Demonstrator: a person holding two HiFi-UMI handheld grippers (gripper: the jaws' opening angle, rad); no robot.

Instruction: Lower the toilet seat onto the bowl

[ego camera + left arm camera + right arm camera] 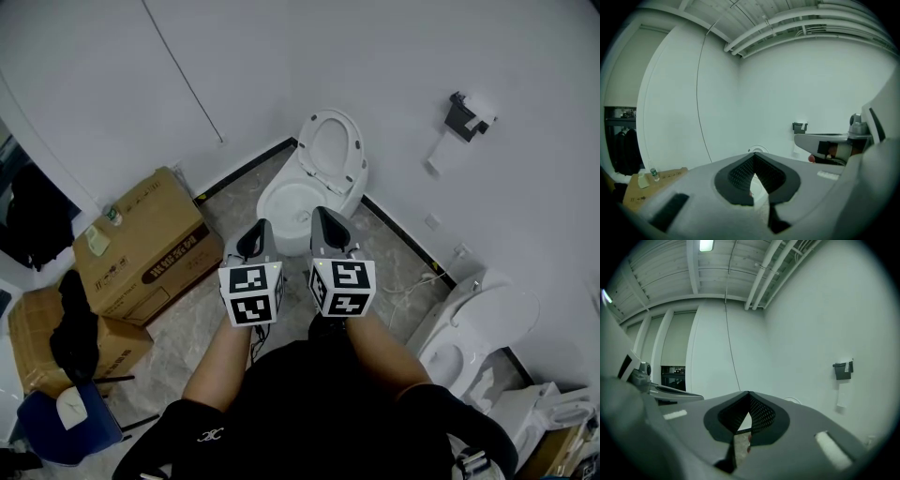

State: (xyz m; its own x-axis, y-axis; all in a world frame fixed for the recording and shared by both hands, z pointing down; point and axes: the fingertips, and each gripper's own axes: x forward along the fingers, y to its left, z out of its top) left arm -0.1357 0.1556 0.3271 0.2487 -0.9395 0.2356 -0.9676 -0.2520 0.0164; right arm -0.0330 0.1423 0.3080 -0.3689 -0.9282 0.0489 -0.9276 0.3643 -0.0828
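A white toilet stands in the corner of the room, its bowl (286, 211) open toward me. Its seat (331, 150) is up and leans against the wall. My left gripper (260, 230) and right gripper (325, 217) are side by side just short of the bowl's near rim, touching nothing. In the left gripper view the left gripper (753, 155) has its jaws closed together with nothing between them, and the top of the seat (758, 149) peeks above them. The right gripper (748, 393) is likewise shut and empty.
Cardboard boxes (145, 246) sit on the floor to the left, with black clothing (75, 323) and a blue stool (61, 427) nearer me. A second toilet (478, 328) stands loose at the right. A paper holder (466, 114) hangs on the right wall.
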